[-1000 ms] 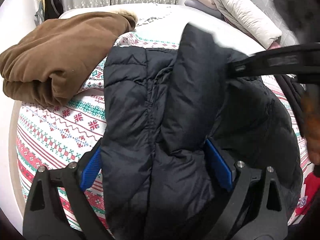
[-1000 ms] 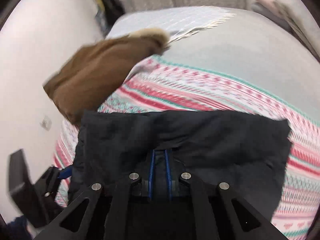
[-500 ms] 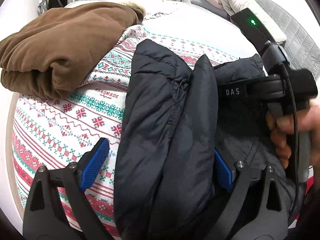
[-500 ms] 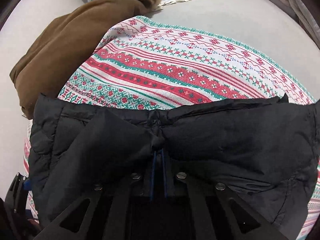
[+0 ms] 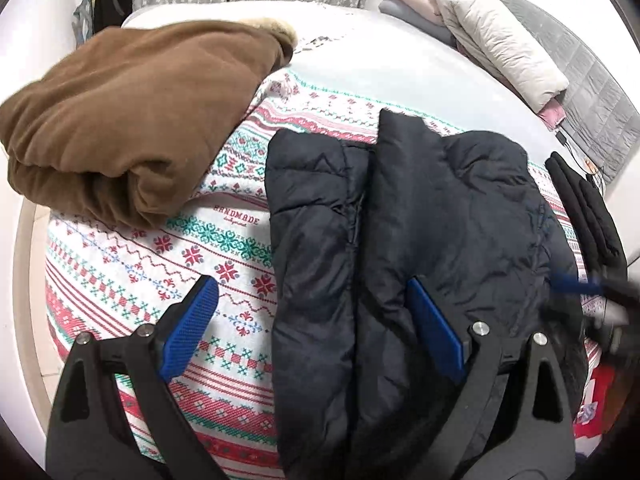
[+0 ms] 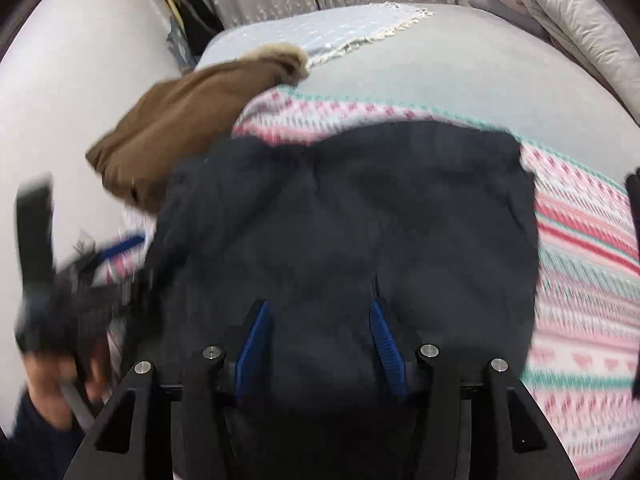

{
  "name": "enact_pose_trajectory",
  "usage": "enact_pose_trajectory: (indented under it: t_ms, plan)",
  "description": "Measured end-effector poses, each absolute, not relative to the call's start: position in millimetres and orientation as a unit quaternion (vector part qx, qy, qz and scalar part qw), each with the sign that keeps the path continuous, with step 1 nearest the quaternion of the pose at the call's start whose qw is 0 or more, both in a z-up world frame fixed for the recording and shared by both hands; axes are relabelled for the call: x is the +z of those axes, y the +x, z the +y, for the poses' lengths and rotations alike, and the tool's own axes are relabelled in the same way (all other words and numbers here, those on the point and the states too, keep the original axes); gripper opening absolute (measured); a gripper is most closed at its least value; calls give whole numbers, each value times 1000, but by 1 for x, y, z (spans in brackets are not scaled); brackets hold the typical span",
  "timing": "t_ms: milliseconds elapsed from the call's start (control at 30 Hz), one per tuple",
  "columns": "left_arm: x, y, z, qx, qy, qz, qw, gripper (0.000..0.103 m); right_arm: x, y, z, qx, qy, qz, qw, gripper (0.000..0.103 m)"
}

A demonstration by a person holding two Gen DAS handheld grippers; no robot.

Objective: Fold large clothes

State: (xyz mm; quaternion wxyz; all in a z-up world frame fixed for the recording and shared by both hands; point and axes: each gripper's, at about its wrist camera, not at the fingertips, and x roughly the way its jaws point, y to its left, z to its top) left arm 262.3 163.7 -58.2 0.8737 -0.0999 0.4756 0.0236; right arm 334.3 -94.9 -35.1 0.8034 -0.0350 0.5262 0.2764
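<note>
A black puffer jacket (image 5: 420,216) lies folded lengthwise on the patterned blanket (image 5: 192,248); in the right wrist view the jacket (image 6: 360,216) is blurred. My left gripper (image 5: 312,320) is open wide. One pad hangs over the blanket and the other over the jacket, with the jacket's left half lying loose between them. My right gripper (image 6: 320,340) hovers over the jacket's near edge. Its jaws are opening and the pads stand apart from the cloth. It shows as a blur at the right edge of the left wrist view (image 5: 592,292).
A folded brown coat (image 5: 132,120) sits at the bed's left edge, close to the jacket. Folded pale clothes (image 5: 492,52) are stacked at the back right. A black garment (image 5: 588,208) lies beside the jacket on the right. A hand (image 6: 60,372) holds the left gripper.
My right gripper was shut on the jacket's edge; it has let go, its jaws have spread, and it has drawn back towards the right. The jacket now rests on the blanket.
</note>
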Motion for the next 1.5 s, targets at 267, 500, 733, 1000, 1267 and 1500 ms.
enact_pose_trajectory:
  t_ms: [267,500,733,1000,1267,1500]
  plan:
    - [-52,295,174,81,-85,464,878,95,-66,317,-87,253,-72,527,808,54]
    - [-70,316,158,85,-38,481,872,95,-82,315,-84,253,-68,531,806,54]
    - [-77,318,154,87,-37,483,871,96,-100,320,-81,257,-69,535,802,54]
    - [-55,297,153,89,-27,472,877,95,-79,304,-110,271,-12,516,812,65]
    - [-46,261,156,47,-53,475,877,95,-56,304,-189,262,86,491,827,86]
    - [-45,229,162,7,-94,489,867,95,-72,305,-236,250,145,519,805,86]
